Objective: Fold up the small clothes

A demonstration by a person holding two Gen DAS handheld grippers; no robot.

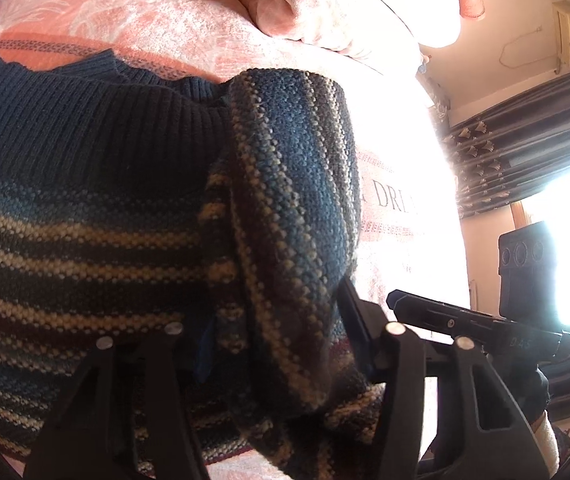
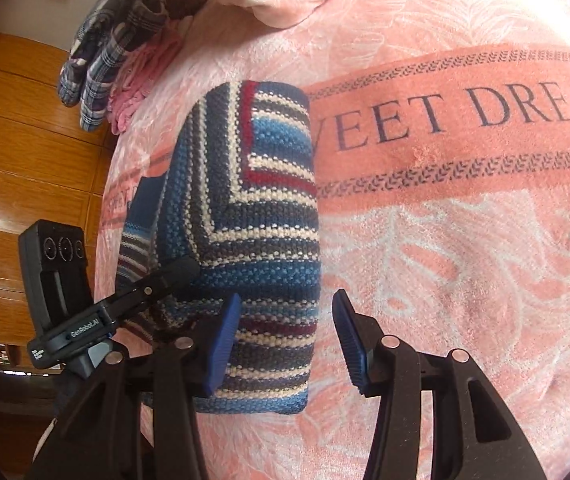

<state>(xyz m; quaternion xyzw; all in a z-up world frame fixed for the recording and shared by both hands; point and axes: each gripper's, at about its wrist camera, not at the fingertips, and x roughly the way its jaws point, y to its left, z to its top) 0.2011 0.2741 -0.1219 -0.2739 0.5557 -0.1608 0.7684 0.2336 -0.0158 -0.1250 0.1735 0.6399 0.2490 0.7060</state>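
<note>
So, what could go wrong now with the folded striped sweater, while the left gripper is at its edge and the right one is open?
1. The left gripper looks closed on a fold of the striped sweater; pulling away without opening could drag the layers apart.
2. The right gripper is open and holds nothing, so the bundle is not steadied on that side and may shift on the soft pink blanket.
3. The sweater lies near the bed's edge; a push could slide it off.

Home bedroom, pink "SWEET DREAMS" blanket (image 2: 465, 140) over a bed, wooden wardrobe (image 2: 25, 152), dark curtains (image 1: 525, 152)
</note>
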